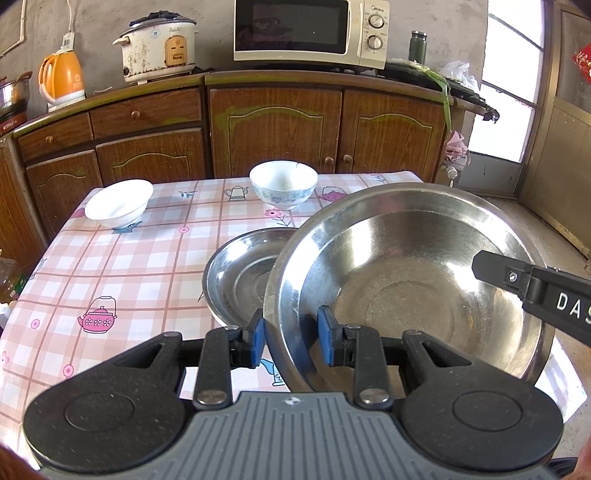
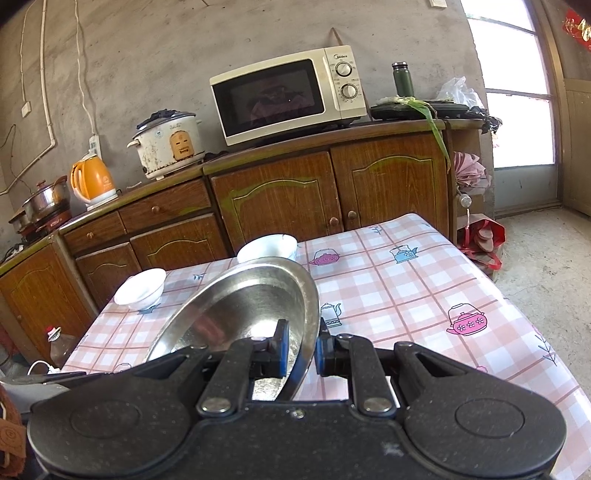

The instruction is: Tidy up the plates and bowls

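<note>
A large steel dish (image 1: pixel 406 266) hangs tilted over the table's near right part, held from two sides. My left gripper (image 1: pixel 291 332) is shut on its near rim, one blue pad outside the wall and one inside. My right gripper (image 2: pixel 301 347) is shut on the rim of the same dish (image 2: pixel 240 295); one of its fingers (image 1: pixel 495 269) shows at the right in the left wrist view. A smaller steel dish (image 1: pixel 236 273) lies on the table, partly hidden behind the large one. A plain white bowl (image 1: pixel 118 203) (image 2: pixel 142 288) and a flower-patterned bowl (image 1: pixel 283 184) (image 2: pixel 269 247) stand at the far edge.
The table (image 1: pixel 129 277) wears a pink checked cloth with teapot prints. Behind it runs a wooden cabinet (image 1: pixel 277 122) carrying a microwave (image 1: pixel 310 31), a rice cooker (image 1: pixel 159 46) and an orange kettle (image 1: pixel 61 79). A plastic bottle (image 2: pixel 61 343) stands off the table's left side.
</note>
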